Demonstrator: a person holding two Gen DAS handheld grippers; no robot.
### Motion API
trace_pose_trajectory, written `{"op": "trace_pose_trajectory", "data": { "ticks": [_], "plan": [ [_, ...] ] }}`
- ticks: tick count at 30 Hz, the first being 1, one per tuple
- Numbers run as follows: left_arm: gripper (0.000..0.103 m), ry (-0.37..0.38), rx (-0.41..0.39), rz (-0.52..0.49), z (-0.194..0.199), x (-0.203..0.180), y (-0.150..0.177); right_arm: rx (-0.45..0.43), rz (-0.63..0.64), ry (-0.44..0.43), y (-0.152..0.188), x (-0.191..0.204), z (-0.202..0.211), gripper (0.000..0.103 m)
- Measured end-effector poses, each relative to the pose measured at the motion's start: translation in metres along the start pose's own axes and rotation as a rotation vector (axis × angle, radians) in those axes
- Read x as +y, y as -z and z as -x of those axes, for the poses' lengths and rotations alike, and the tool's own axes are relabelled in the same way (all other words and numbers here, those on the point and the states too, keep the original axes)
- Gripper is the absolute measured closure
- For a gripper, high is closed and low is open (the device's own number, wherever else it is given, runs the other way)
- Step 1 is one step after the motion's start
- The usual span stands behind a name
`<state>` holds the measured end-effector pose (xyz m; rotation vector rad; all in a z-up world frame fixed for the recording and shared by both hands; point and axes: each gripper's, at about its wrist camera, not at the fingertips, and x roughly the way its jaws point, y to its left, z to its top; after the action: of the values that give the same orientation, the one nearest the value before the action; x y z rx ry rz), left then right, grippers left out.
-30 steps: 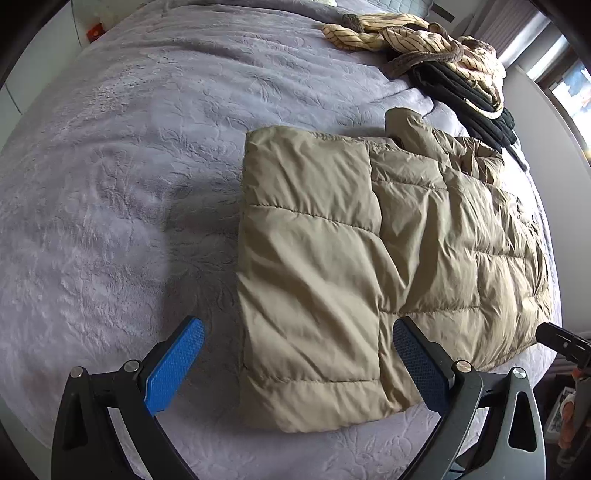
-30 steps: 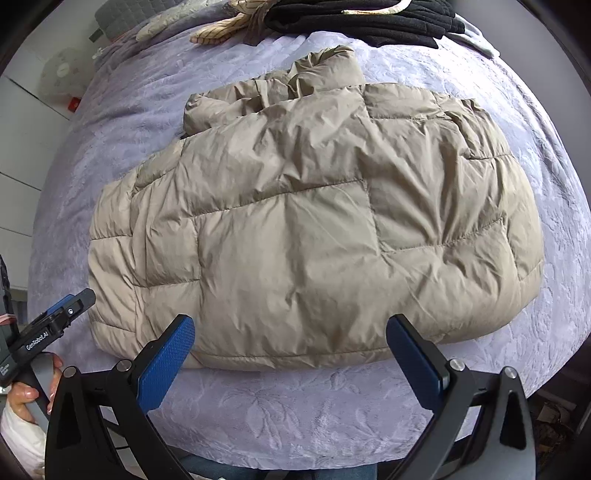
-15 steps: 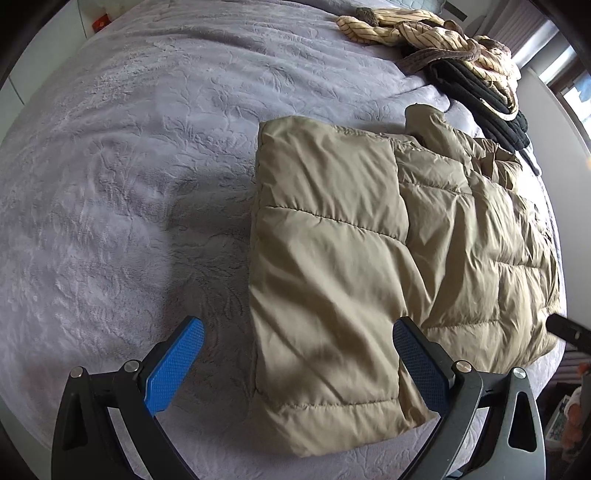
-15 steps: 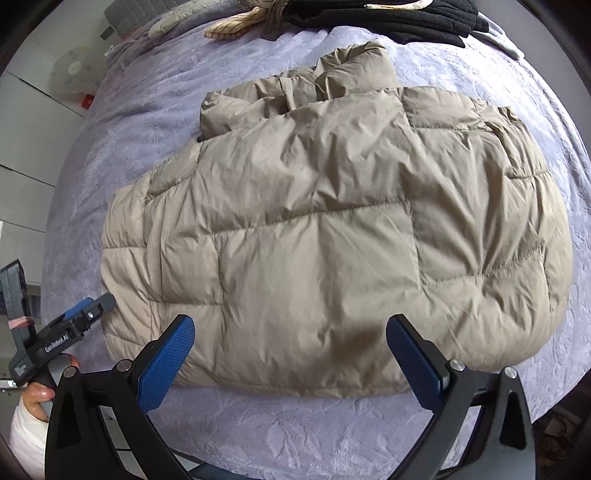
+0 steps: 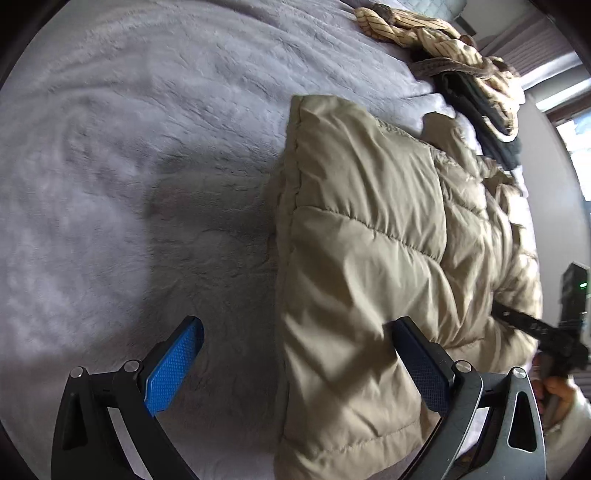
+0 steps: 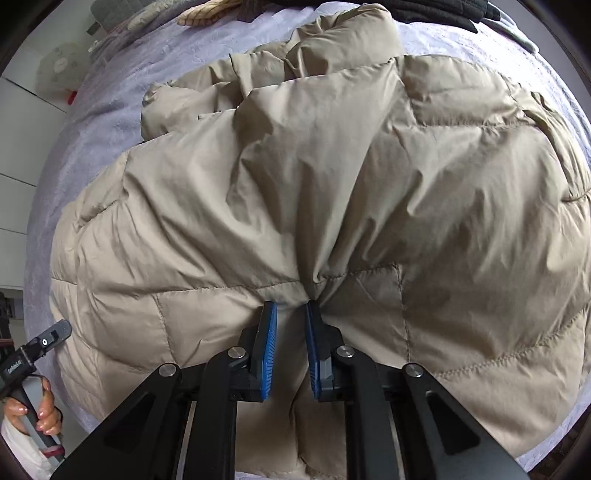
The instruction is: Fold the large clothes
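A beige quilted puffer jacket (image 5: 369, 240) lies folded on the grey bedspread (image 5: 129, 147). My left gripper (image 5: 295, 350) is open and low over it; the jacket's left folded edge sits between the fingers, the right pad over the fabric and the left pad over the bedspread. In the right wrist view the jacket (image 6: 332, 166) fills the frame. My right gripper (image 6: 290, 314) is closing its jaws on a pinched fold near the jacket's near edge, and creases run into the pads. Each gripper shows in the other's view: right gripper (image 5: 535, 328), left gripper (image 6: 37, 347).
A beige striped garment (image 5: 424, 29) and black clothes (image 5: 480, 110) are piled at the far end of the bed. White drawers (image 6: 14, 184) stand to the left. The bed's near edge lies just under both grippers. A hand (image 6: 33, 413) holds the left gripper's handle.
Both grippers have sunk toward the jacket. The right jaws went from wide open to nearly together, bunching a fold of fabric. The left jaws stayed open and now straddle the jacket's edge.
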<state>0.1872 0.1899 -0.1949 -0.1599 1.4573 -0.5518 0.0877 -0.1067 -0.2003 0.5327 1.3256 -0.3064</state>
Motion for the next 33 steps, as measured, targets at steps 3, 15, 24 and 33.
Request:
{"op": "trace_pose_trajectory", "data": {
  "ticks": [3,15,24,33],
  "plan": [
    [0.001,0.202,0.078,0.036,-0.021,0.01,-0.011,-0.005,0.011,-0.007,0.002,0.0,0.0,0.087],
    [0.066,0.395,0.272,-0.09,-0.077,-0.033,-0.024,-0.004,-0.014,-0.045,0.005,-0.019,-0.003,0.087],
    [0.075,0.437,0.166,-0.114,-0.022,-0.074,-0.011,0.001,-0.035,-0.066,0.003,-0.029,0.007,0.086],
    [0.076,0.349,0.135,-0.13,-0.004,-0.108,-0.006,-0.16,-0.019,-0.153,-0.04,-0.036,0.038,0.087]
  ]
}}
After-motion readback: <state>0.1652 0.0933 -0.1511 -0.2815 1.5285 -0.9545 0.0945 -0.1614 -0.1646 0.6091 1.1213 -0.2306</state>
